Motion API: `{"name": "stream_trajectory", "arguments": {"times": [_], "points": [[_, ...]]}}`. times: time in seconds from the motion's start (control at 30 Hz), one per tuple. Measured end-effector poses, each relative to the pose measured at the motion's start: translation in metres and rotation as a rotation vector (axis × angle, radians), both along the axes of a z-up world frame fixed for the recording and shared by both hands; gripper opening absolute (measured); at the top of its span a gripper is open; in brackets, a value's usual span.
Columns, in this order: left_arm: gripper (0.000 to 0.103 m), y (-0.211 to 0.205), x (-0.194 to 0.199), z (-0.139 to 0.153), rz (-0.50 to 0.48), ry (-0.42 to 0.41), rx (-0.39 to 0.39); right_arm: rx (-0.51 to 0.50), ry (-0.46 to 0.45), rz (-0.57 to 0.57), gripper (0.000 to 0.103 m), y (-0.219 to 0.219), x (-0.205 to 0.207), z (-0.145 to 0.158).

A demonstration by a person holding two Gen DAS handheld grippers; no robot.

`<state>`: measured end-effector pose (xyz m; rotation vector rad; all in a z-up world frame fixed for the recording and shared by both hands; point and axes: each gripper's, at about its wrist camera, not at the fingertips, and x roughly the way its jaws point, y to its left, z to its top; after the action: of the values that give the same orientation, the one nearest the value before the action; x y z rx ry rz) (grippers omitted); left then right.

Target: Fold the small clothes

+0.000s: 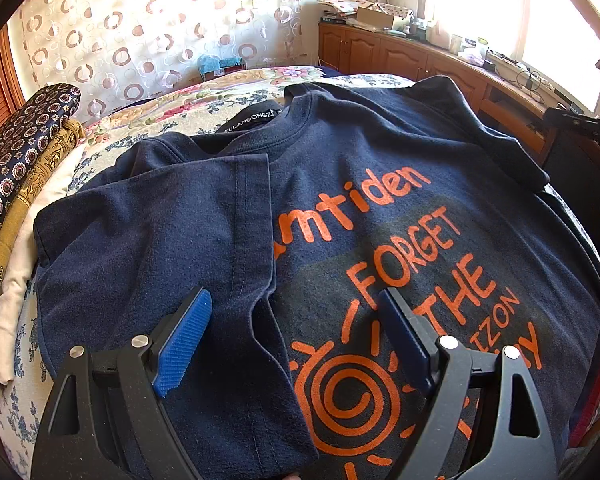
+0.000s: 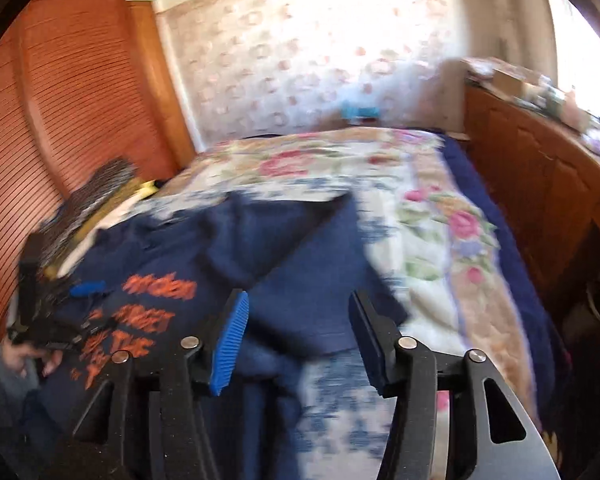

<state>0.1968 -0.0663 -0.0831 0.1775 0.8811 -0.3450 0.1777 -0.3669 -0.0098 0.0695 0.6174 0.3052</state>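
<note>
Right wrist: blurred T-shirt (image 2: 300, 248) sleeve.

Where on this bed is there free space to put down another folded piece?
Free: floral bedspread between navy printed T-shirt and wooden cabinets, and beyond its collar. Crowded: patterned folded cloths beside the shirt's folded-in sleeve.

Both hand-held grippers (image 1: 296, 332) (image 2: 298, 340) agape, empty

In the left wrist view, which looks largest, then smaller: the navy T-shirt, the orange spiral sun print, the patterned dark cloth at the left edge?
1. navy T-shirt, by far the largest.
2. orange spiral sun print and patterned dark cloth look alike in size; the print is nearer the camera, so no ranking.
</note>
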Motion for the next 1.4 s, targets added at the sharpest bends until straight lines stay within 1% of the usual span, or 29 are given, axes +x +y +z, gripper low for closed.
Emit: {"name": "stream_trajectory", "arguments": {"times": [0.07, 0.13, 0.2, 0.33, 0.37, 0.4, 0.47, 0.5, 0.53, 0.63, 0.7, 0.8, 1.0, 1.1, 1.17, 1.2, 1.23, 1.3, 1.4], "points": [[0.085, 0.000, 0.000, 0.000, 0.000, 0.000, 0.000, 0.008, 0.043, -0.042, 0.055, -0.012, 0.011, -0.012], [0.085, 0.000, 0.000, 0.000, 0.000, 0.000, 0.000, -0.004, 0.091, -0.085, 0.055, -0.019, 0.023, -0.028], [0.085, 0.000, 0.000, 0.000, 0.000, 0.000, 0.000, -0.007, 0.127, -0.101, 0.055, -0.020, 0.035, -0.042], [0.086, -0.001, 0.001, 0.000, 0.003, -0.002, 0.006, -0.010, 0.157, -0.119, 0.054, -0.020, 0.049, -0.059], [0.086, 0.000, 0.001, 0.000, 0.004, 0.000, 0.005, -0.009, 0.152, -0.114, 0.050, -0.017, 0.050, -0.057], [0.085, 0.000, 0.001, 0.001, 0.004, 0.000, 0.005, -0.017, 0.146, -0.111, 0.039, -0.015, 0.052, -0.055], [0.086, -0.001, 0.002, 0.001, 0.004, 0.000, 0.005, -0.051, 0.125, -0.126, 0.030, -0.008, 0.056, -0.050], [0.086, -0.001, 0.002, 0.001, 0.004, 0.000, 0.006, -0.072, 0.104, -0.127, 0.016, -0.006, 0.053, -0.047], [0.086, -0.001, 0.002, 0.001, 0.004, 0.000, 0.006, -0.080, 0.088, -0.116, 0.004, -0.003, 0.057, -0.045], [0.086, -0.001, 0.002, 0.001, 0.006, 0.000, 0.005, -0.063, 0.057, -0.074, 0.002, 0.004, 0.053, -0.038], [0.086, -0.001, 0.002, 0.001, 0.006, 0.000, 0.004, -0.047, 0.037, -0.036, 0.002, 0.009, 0.046, -0.033], [0.086, 0.000, 0.002, 0.001, 0.006, 0.000, 0.003, -0.021, -0.002, 0.026, 0.002, 0.025, 0.038, -0.018], [0.086, -0.001, 0.001, 0.001, 0.006, 0.000, 0.002, -0.021, -0.092, 0.187, 0.002, 0.089, 0.026, 0.022], [0.086, -0.001, 0.001, 0.001, 0.006, 0.000, 0.003, -0.039, -0.107, 0.240, 0.002, 0.120, 0.028, 0.033], [0.086, -0.001, 0.001, 0.001, 0.006, 0.000, 0.003, -0.060, -0.079, 0.263, 0.002, 0.136, 0.033, 0.033], [0.086, -0.001, 0.001, 0.001, 0.006, 0.000, 0.003, -0.072, -0.060, 0.272, 0.006, 0.142, 0.037, 0.031], [0.086, -0.001, 0.001, 0.001, 0.006, 0.000, 0.003, -0.091, -0.052, 0.264, 0.017, 0.146, 0.040, 0.029], [0.086, -0.001, 0.001, 0.001, 0.006, 0.000, 0.002, -0.112, -0.051, 0.241, 0.034, 0.146, 0.043, 0.025], [0.086, -0.001, 0.001, 0.001, 0.006, 0.000, 0.003, -0.108, -0.045, 0.232, 0.035, 0.144, 0.048, 0.022]]}}
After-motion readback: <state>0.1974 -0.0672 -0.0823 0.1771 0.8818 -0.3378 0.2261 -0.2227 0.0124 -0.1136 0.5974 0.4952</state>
